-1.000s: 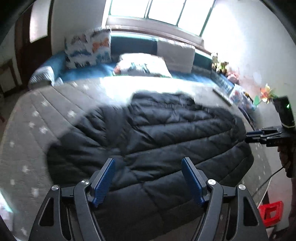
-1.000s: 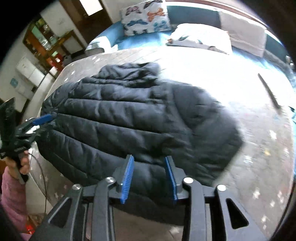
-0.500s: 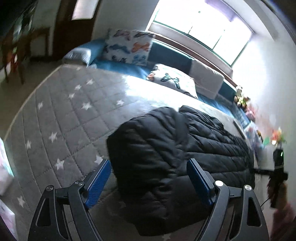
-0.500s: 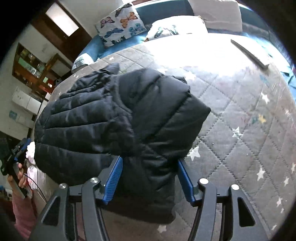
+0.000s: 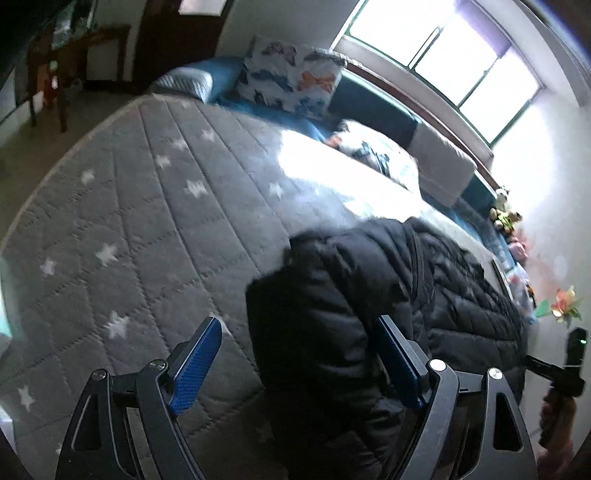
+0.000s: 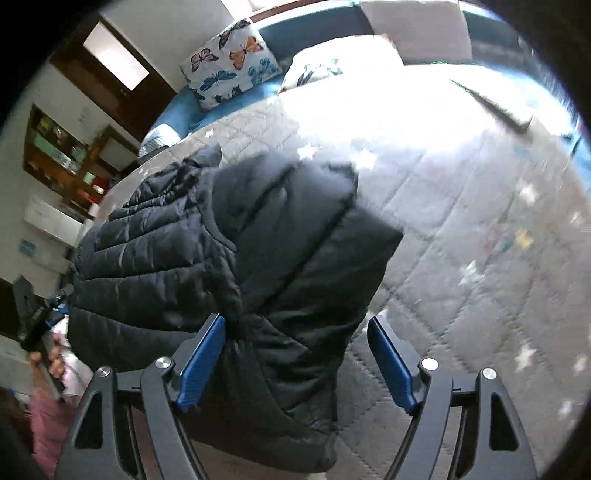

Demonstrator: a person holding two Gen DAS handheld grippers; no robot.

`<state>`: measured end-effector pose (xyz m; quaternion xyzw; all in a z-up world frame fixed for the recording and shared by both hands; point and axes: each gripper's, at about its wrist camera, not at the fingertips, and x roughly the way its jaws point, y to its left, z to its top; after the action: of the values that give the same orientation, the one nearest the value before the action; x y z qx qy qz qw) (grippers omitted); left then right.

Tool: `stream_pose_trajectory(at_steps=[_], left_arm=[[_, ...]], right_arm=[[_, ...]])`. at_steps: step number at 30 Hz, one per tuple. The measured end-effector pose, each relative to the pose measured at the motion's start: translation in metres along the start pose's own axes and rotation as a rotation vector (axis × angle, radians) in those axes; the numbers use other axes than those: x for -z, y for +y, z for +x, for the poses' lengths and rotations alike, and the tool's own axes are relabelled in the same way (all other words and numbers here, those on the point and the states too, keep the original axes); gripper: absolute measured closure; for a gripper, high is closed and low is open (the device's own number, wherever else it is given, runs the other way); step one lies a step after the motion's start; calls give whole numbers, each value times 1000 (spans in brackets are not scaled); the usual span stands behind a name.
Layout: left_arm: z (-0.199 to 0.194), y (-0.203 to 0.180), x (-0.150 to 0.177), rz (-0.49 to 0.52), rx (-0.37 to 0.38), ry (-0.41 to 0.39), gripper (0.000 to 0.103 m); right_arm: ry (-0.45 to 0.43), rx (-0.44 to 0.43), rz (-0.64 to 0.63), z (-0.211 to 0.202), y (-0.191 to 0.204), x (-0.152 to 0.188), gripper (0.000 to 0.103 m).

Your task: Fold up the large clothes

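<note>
Grey bed (image 5: 147, 229): jacket (image 6: 258, 251) folded at both ends; both claws, left (image 5: 295, 365) and right (image 6: 295, 363), just opened wide, gripping nothing; further folds likely remain.

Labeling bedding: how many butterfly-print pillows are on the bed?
2. One butterfly pillow stands upright against the blue headboard; a second pillow lies flat beside it, partly washed out by sunlight. Others may be hidden.

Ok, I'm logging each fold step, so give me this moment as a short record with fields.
garment: black puffer jacket, one end folded over onto itself
surface: grey star-quilted bedspread
left gripper: open, jaws just widened, jacket edge between them, not pinched
right gripper: open, jaws just opened, folded jacket end between them, released
backdrop: butterfly pillow by the window
</note>
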<state>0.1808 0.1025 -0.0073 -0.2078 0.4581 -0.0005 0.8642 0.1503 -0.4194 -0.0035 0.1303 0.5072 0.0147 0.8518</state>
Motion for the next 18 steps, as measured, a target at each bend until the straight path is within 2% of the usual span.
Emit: stream_pose_trajectory(at_steps=[3,6,8,9,11,14,18], left_arm=[[-21,-12,-6,29,-22,-103,14],[-33,-38,-11,109,20,-170,18],[-31,-57,-13,175,59,-158,34],[-27,-64,-16,194,75,-143,38],[-10,-76,-24,221,93,-101,53],[17,-84,-34,218,101,-48,63],[43,-79,-37,187,99,-12,67]], right_arm=[[-89,50,-53,-22,14,-8,18],[-114,2,-63,-25,20,-17,18],[-91,-31,-67,-15,24,-24,18],[-80,-32,-67,-9,25,-26,18],[-60,-26,-64,5,25,-30,18],[-67,-26,-64,11,25,-34,19],[-88,-34,-44,11,24,-42,24]])
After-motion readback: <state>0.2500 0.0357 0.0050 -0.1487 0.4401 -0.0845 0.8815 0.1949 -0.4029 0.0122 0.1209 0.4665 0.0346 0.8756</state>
